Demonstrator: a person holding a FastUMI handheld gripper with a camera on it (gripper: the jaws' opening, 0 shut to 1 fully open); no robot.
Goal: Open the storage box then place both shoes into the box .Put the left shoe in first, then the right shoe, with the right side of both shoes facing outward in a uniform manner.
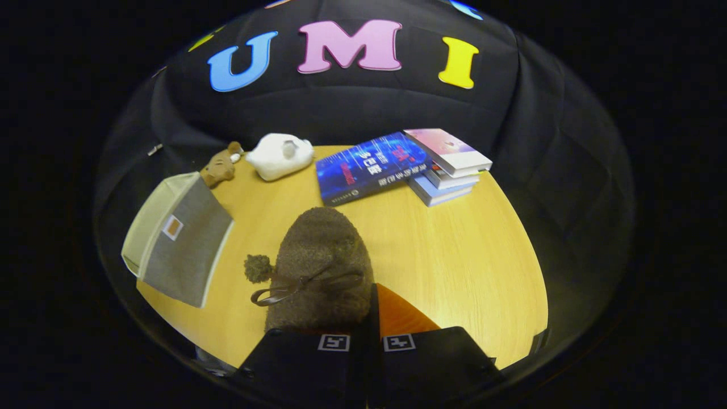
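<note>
The fingers [366, 341] stand close together, seemingly pinching the heel edge of a brown fuzzy slipper shoe [324, 267] with a ribbon bow and pompom, toe pointing away; its orange lining shows beside them. It lies near the light wooden worktop's [454, 255] front edge. A grey-and-cream fabric storage box [179, 238], lid shut, sits at the left edge. Toward the back edge lie a brown teddy [220, 167], a white plush [281, 155], a blue book [372, 167] and stacked books [448, 167].

A staged recording booth, this one: black cloth wall [352, 108] behind a round wooden table [454, 250]; books [409, 165], 2 plush toys [261, 159] and a storage box [182, 238] set out as props.
</note>
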